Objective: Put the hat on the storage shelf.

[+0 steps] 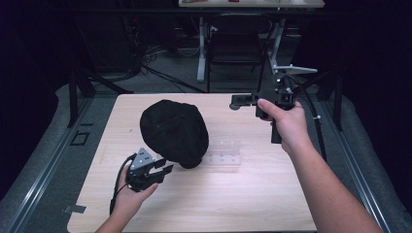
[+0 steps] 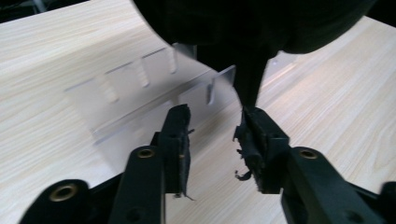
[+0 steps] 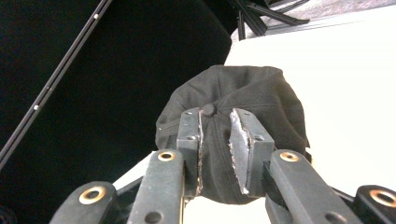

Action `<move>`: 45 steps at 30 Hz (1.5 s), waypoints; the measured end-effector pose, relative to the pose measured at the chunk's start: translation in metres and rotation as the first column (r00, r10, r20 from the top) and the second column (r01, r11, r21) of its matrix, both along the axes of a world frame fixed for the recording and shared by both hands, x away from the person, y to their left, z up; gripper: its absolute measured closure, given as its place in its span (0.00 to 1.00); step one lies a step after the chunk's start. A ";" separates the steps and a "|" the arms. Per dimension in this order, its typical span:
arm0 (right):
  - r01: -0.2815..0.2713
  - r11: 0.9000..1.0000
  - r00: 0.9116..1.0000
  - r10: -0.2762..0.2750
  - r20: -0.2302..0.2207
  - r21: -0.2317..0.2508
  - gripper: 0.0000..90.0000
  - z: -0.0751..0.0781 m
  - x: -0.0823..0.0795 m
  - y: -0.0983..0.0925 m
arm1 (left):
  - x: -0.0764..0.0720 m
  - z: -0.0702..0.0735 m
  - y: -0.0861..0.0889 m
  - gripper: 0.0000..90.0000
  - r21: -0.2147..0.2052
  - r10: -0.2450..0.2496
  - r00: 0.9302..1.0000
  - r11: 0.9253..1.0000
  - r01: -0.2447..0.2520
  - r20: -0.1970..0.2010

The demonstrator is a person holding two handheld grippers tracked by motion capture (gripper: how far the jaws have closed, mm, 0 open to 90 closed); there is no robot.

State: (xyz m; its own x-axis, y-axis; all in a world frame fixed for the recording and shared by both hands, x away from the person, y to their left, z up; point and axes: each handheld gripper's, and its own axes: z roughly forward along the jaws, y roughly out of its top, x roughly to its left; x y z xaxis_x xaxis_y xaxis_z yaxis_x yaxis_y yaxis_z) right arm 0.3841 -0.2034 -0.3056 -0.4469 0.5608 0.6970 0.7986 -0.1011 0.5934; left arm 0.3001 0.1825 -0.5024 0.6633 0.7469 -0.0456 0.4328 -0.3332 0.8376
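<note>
High view: black cap (image 1: pixel 174 132) sat left of centre on the pale wooden counter (image 1: pixel 252 194), propped on a clear plastic stand (image 1: pixel 223 156) reaching toward centre frame. Left tool (image 1: pixel 164 171) lay low at lower left, held in the left hand (image 1: pixel 130 194), jaws parted and empty, tips just beside the cap's near edge. Right tool (image 1: pixel 236 102) was raised at upper right in the right hand (image 1: pixel 287 124), tips over the counter's far edge, well apart from the cap. Wide bare counter ran along the bottom and right of frame.

Left gripper view: jaws stood apart with frayed pads (image 2: pixel 180 144), nothing between them. Cap (image 2: pixel 252 23) filled the top of frame; a narrow black piece hung from it toward the right-hand jaw, contact impossible to tell. Clear stand (image 2: pixel 135 93) lay at centre left, bare counter (image 2: pixel 42 46) on both sides.

Right gripper view: jaws released, a narrow gap between them, holding nothing. Cap (image 3: pixel 252 88) seen beyond at centre; bright counter (image 3: pixel 355 93) at right, dark room at left.
</note>
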 end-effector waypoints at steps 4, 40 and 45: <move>0.003 1.000 1.000 -0.003 0.011 -0.004 0.81 0.003 -0.006 -0.006 | -0.004 -0.004 0.015 0.61 -0.003 0.034 0.999 0.999 -0.034 0.000; 0.071 0.938 0.989 -0.021 0.148 -0.339 0.72 -0.017 -0.047 -0.037 | 0.001 -0.051 0.075 0.53 -0.077 0.196 0.972 0.975 -0.207 -0.128; 0.060 0.931 0.989 -0.008 0.145 -0.361 0.71 -0.029 -0.050 -0.038 | 0.001 -0.052 0.075 0.53 -0.072 0.191 0.973 0.977 -0.202 -0.132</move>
